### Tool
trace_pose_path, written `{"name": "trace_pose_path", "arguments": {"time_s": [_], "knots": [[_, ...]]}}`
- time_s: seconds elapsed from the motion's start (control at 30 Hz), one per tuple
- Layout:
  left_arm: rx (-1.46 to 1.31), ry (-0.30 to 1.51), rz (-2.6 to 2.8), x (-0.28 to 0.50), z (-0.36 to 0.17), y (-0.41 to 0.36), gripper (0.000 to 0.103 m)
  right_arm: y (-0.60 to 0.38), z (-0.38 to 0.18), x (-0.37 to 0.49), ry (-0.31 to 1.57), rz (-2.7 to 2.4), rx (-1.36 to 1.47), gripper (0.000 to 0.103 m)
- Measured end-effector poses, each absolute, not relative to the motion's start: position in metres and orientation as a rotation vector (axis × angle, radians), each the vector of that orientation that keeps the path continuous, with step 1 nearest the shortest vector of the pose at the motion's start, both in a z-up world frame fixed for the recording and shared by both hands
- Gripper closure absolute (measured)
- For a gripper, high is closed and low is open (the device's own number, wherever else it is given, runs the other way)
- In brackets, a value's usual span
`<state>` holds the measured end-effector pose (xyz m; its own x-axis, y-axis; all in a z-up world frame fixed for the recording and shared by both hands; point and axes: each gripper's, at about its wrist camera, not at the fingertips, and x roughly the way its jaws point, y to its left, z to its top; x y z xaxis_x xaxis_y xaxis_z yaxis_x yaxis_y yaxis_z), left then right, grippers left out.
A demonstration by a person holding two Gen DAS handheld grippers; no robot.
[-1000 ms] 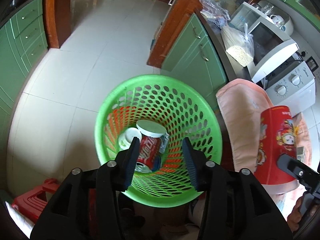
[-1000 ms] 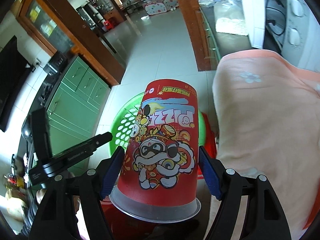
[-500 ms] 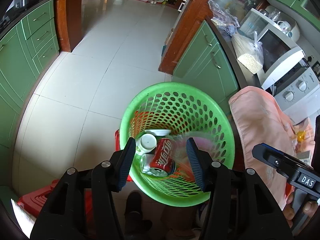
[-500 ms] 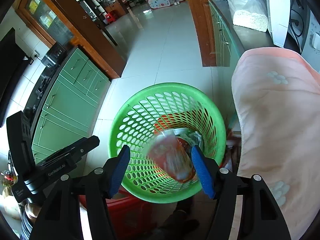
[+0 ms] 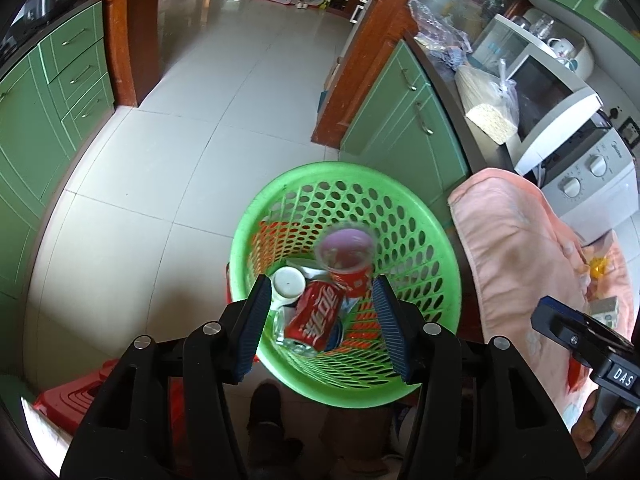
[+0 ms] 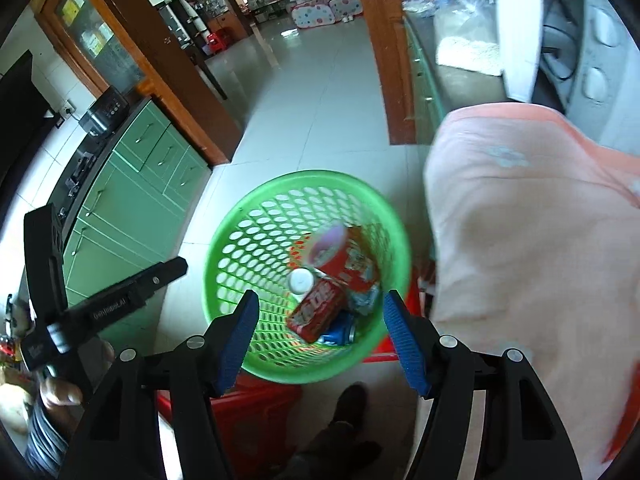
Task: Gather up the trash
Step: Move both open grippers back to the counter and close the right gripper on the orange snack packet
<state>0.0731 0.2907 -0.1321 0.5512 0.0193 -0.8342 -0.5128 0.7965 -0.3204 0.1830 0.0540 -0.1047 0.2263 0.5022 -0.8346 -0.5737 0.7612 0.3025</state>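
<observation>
Both grippers, left point(image 5: 320, 322) and right point(image 6: 322, 340), are held wide apart over the round green plastic basket point(image 5: 436, 240), where the light, easily squashed red paper cup point(image 5: 348, 260) is best gripped gently by its sides.

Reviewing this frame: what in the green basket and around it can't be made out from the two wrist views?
- Red printed paper cup: motion-blurred in both views, print unreadable.
- Blue can: mostly hidden under the red soda can.
- Green perforated plastic basket: what it stands on is hidden; near rim is behind the open left gripper.
- Small items on the peach cloth: too small, at the left view's edge.
</observation>
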Motion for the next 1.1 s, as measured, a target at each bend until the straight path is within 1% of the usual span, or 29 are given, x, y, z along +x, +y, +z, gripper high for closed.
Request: {"name": "trace_pose_path", "arguments": {"time_s": [0.13, 0.2, 0.27, 0.37, 0.47, 0.87, 1.1], "knots": [[-0.57, 0.942, 0.312, 0.077, -0.127, 0.28, 0.05, 0.028, -0.102, 0.178, 1.096, 0.7, -0.082, 0.04], [-0.557, 0.941, 0.304, 0.08, -0.125, 0.272, 0.044, 0.012, -0.101, 0.176, 1.089, 0.673, -0.085, 0.04], [-0.546, 0.942, 0.296, 0.083, -0.123, 0.266, 0.042, -0.004, -0.099, 0.176, 1.083, 0.649, -0.079, 0.04], [-0.535, 0.947, 0.27, 0.09, -0.121, 0.256, 0.042, -0.035, -0.096, 0.175, 1.067, 0.589, -0.09, 0.04], [-0.519, 0.953, 0.244, 0.096, -0.119, 0.245, 0.042, -0.065, -0.094, 0.174, 1.052, 0.521, -0.099, 0.036], [-0.473, 0.982, 0.16, 0.12, -0.119, 0.2, 0.041, -0.198, -0.099, 0.192, 1.071, 0.251, -0.089, 0.036], [-0.45, 0.994, 0.135, 0.13, -0.118, 0.185, 0.041, -0.229, -0.109, 0.195, 1.104, 0.191, -0.12, 0.035]]}}
